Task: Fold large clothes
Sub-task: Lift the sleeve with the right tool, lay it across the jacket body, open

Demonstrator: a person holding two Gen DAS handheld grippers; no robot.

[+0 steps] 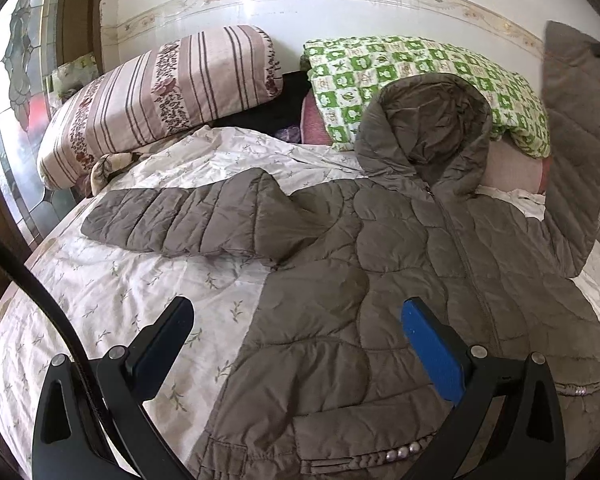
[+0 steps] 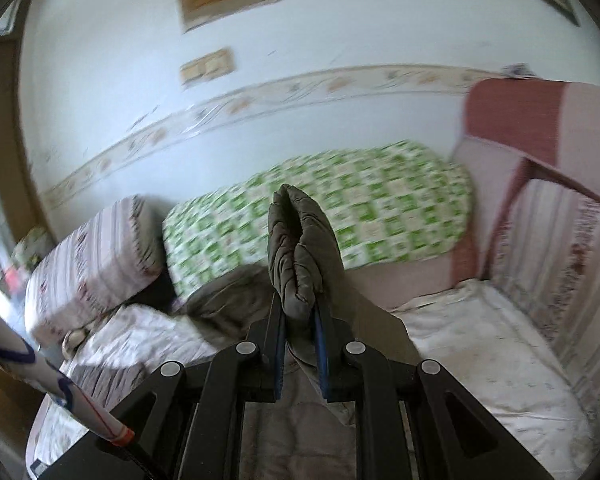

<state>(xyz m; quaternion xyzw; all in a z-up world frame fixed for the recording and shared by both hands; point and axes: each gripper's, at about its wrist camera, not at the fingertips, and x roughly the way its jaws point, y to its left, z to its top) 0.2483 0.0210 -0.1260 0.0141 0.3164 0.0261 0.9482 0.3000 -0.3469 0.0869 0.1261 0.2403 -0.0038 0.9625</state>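
My right gripper (image 2: 300, 320) has its jaws pinched tight on the cuff end of the right sleeve (image 2: 298, 248) of the jacket (image 1: 400, 300). In the left wrist view that sleeve (image 1: 572, 152) stands up off the bed at the far right edge, w/ the body of the jacket flat on the bed (image 1: 120, 280), zip side up, hood (image 1: 432, 128) toward the pillows. My left gripper (image 1: 296, 344) hangs over the lower left part of the jacket, jaws spread wide, nothing btwn them.

Step, as I judge it: first fold, bringing the raised sleeve in across the chest. The other sleeve (image 1: 180, 216) lies stretched out to the left on the sheet, not folded yet, so the task looks early.

Next move prob calls for carrying the cuff over the zip line and laying it flat w/o dragging the body, then letting go. The left could pin the front panel so the puffy fabric doesn't slide; it's slick-looking and may spring back.

Hard to make out: the right wrist view is blurred, and my own jaws block most of the jacket there. The sleeve top is partly cut by the frame edge in the left view. Hem is cut off at the bottom. A striped pillow (image 1: 160, 96) and green checked quilt (image 1: 420, 76) sit behind, well apart from the fold area.
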